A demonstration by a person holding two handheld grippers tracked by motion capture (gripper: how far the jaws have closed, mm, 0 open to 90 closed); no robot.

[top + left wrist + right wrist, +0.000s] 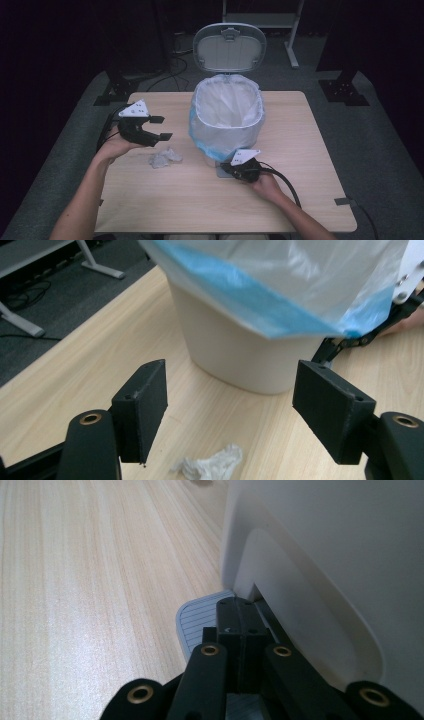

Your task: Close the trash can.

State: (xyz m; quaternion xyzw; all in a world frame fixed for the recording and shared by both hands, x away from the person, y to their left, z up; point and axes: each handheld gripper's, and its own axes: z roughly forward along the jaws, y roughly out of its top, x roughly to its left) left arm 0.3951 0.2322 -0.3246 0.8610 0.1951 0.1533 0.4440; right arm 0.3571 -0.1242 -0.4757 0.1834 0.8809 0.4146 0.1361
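Observation:
A white pedal bin [227, 117] lined with a clear, blue-edged bag [280, 285] stands on the wooden table [305, 150] with its lid [229, 47] raised. A crumpled white tissue [164, 157] lies on the table left of the bin. My left gripper [163, 128] hangs open just above and behind the tissue [210, 465], its jaws wide apart with nothing between them, and it faces the bin [240, 355]. My right gripper [240, 610] is shut with its tips resting on the grey foot pedal [192, 617] at the bin's base [325, 555].
The bin takes up the middle of the table toward the back. The right gripper's cable [287, 185] trails off toward the front right. Dark floor, stands and cables [172, 70] surround the table.

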